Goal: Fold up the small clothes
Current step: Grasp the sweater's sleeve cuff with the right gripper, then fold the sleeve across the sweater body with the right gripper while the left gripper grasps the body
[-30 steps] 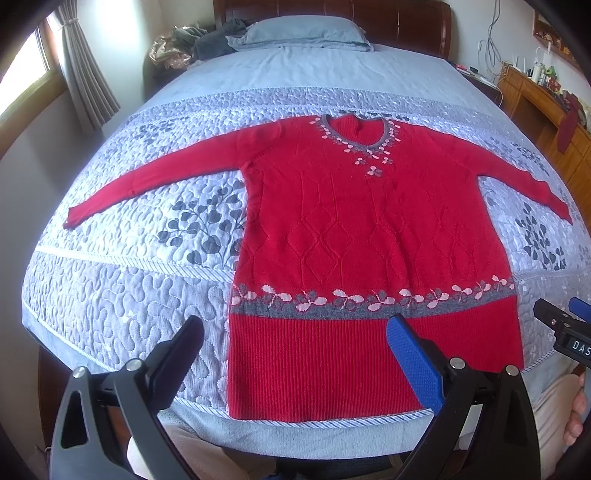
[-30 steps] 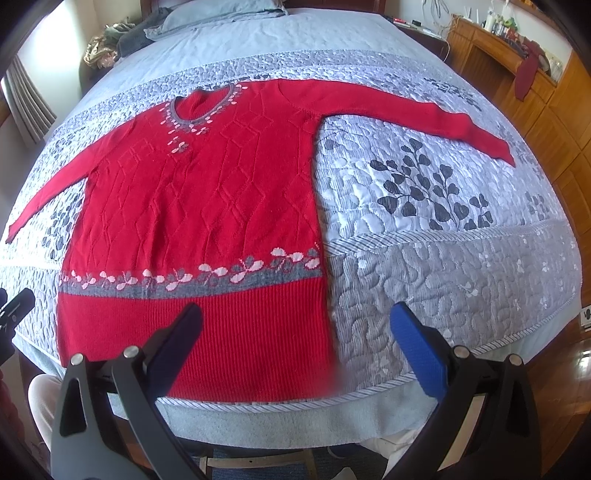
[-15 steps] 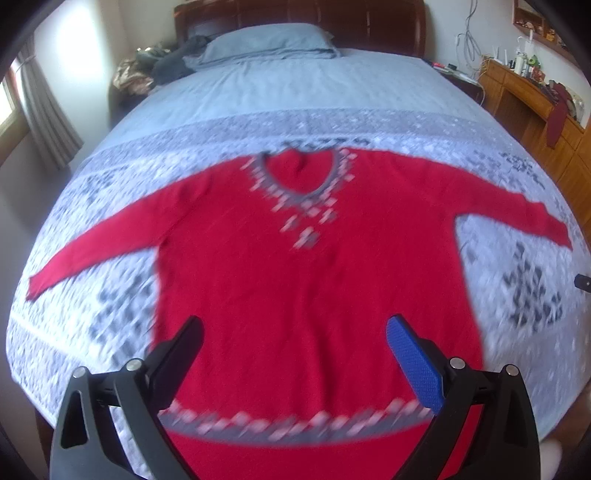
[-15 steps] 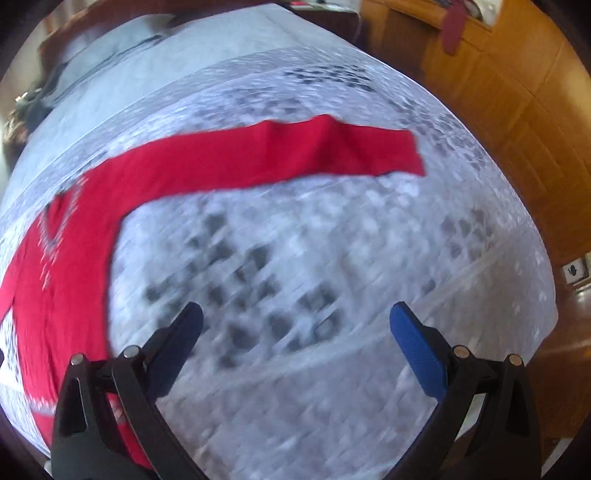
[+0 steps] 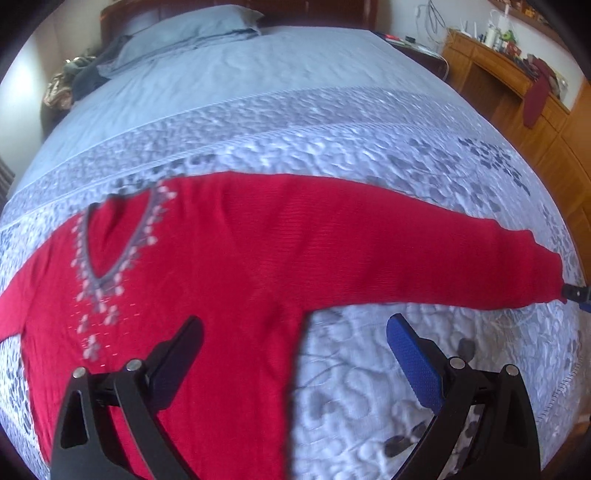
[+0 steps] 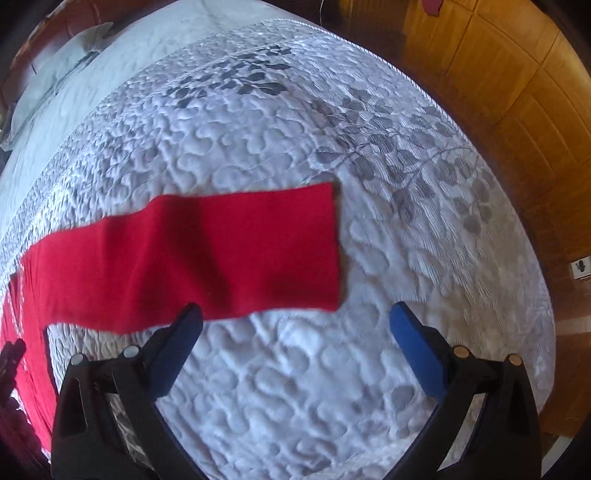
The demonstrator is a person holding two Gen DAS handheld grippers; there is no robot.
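A quilted grey-white bedspread (image 5: 369,140) with a dark leaf print is covering the bed, and both views are looking across it. Nearest the left camera, the left gripper (image 5: 295,350) is hovering with its fingers spread wide apart, gripping nothing, over the spot where the sleeve (image 5: 424,258) is joining the body of the red sweater (image 5: 207,266). The sweater is lying flat, front up (grey neckline trimmed with pale flowers), its sleeve stretching toward the right edge of the bed. In the right view, the right gripper (image 6: 295,332) is likewise standing open and empty, just short of the sleeve's cuff end (image 6: 314,247). Farther off, a grey pillow (image 5: 184,33) is sitting at the head of the bed, with a wooden dresser (image 5: 517,85) beyond the right edge.
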